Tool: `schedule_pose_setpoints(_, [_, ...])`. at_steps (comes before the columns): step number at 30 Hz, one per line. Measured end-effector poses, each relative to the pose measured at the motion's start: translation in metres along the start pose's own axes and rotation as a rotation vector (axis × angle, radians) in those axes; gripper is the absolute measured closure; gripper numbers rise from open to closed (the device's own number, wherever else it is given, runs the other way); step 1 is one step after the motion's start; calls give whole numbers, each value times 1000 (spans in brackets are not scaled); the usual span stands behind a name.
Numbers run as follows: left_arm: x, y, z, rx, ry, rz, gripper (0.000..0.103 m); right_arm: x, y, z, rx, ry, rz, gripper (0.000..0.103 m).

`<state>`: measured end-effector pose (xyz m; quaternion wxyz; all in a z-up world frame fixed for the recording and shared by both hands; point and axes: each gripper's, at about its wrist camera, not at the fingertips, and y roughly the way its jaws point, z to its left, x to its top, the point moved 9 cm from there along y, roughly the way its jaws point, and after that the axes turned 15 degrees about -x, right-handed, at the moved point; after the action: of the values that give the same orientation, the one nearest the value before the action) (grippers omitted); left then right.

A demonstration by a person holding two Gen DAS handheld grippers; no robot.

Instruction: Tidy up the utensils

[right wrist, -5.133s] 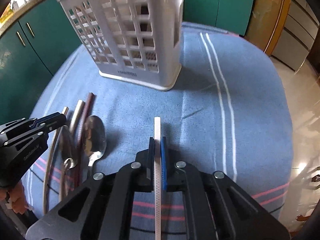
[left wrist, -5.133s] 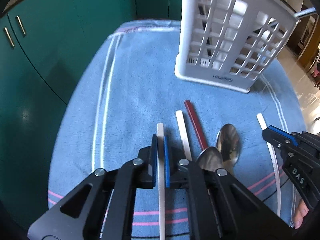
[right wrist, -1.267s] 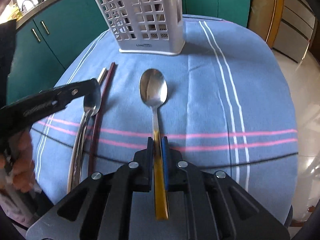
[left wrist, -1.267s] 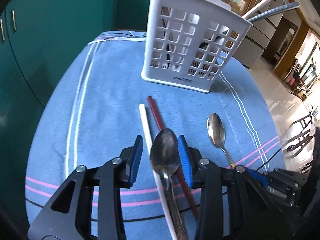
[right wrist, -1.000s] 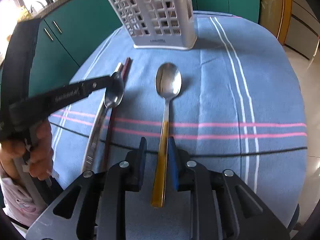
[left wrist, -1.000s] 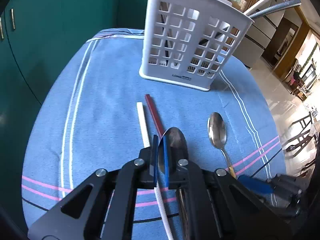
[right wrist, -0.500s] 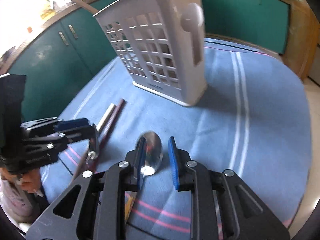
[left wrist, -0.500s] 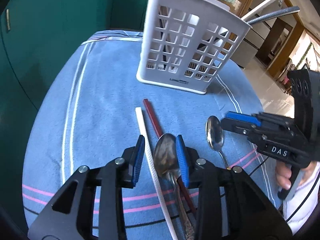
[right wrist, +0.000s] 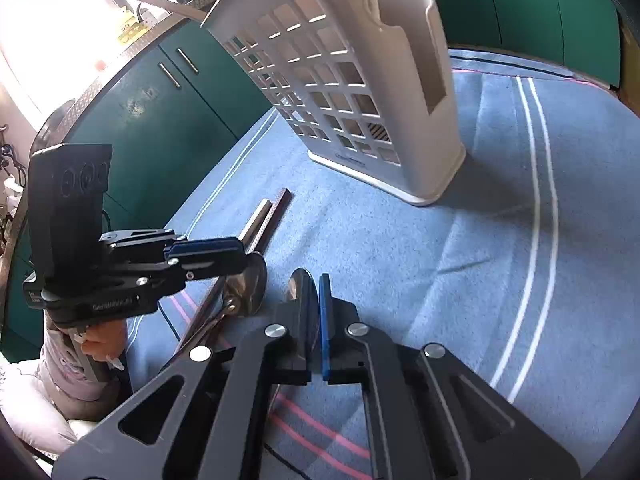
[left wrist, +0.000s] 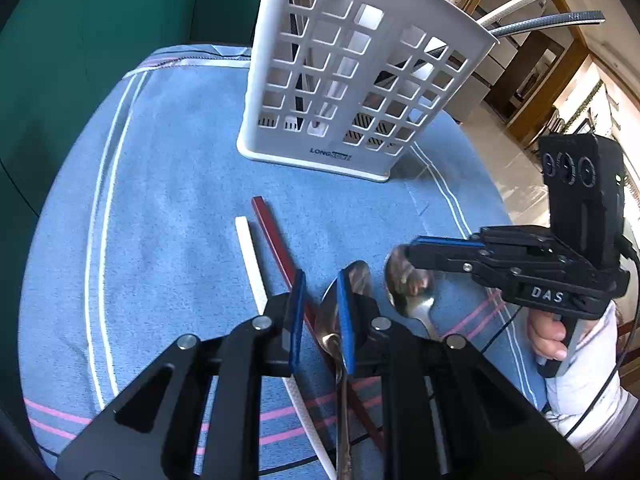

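A white slotted utensil basket (left wrist: 352, 92) stands at the far side of the blue cloth; it also shows in the right wrist view (right wrist: 360, 80). My left gripper (left wrist: 320, 312) is open over a red stick (left wrist: 276, 240); a steel spoon (left wrist: 352, 300) lies beside its right finger, and a white stick (left wrist: 250, 256) lies to the left. My right gripper (right wrist: 314, 312) is nearly closed, its jaws against the bowl of a second spoon (left wrist: 408, 284), seen edge-on in the right wrist view (right wrist: 298, 280). Whether it grips the spoon is unclear.
Green cabinets (right wrist: 160, 120) surround the table on the left and behind. Utensil handles (left wrist: 540, 12) stick out of the basket top. The cloth edge with pink stripes (left wrist: 280, 412) is near me. A tiled floor (left wrist: 520, 184) lies to the right.
My right gripper moved forward and left onto the second spoon's bowl and narrowed. My left gripper, briefly shut a second ago, opened and stays over the sticks and first spoon.
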<state>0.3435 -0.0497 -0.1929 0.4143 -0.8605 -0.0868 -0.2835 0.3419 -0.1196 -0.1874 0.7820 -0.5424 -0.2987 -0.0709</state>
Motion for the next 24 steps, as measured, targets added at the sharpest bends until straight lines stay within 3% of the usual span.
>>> schedule_pose_setpoints(2, [3, -1, -1, -5, 0, -6, 87, -5, -7, -7, -9, 0, -3, 100])
schedule_pose_setpoints(6, [7, 1, -7, -16, 36, 2, 67, -17, -17, -16, -46, 16, -15, 101])
schedule_pose_setpoints(13, [11, 23, -17, -79, 95, 80, 65, -33, -19, -30, -42, 67, -6, 101])
schedule_pose_setpoints(15, [10, 28, -16, -82, 93, 100, 80, -34, -21, -31, -41, 69, -8, 101])
schedule_pose_setpoints(17, [10, 30, -14, -75, 87, 106, 82, -35, -23, -32, -40, 69, -9, 101])
schedule_pose_setpoints(18, [9, 30, -14, -69, 84, 103, 93, -37, -24, -33, -39, 68, -10, 101])
schedule_pose_setpoints(19, [8, 30, -14, -69, 80, 101, 97, -38, -24, -33, -38, 68, -10, 101])
schedule_pose_setpoints(21, [5, 25, -13, -62, 69, 86, 99, -38, -25, -33, -38, 65, -14, 101])
schedule_pose_setpoints(24, [1, 19, -14, -71, 63, 81, 100, -33, -20, -28, -36, 75, -11, 83])
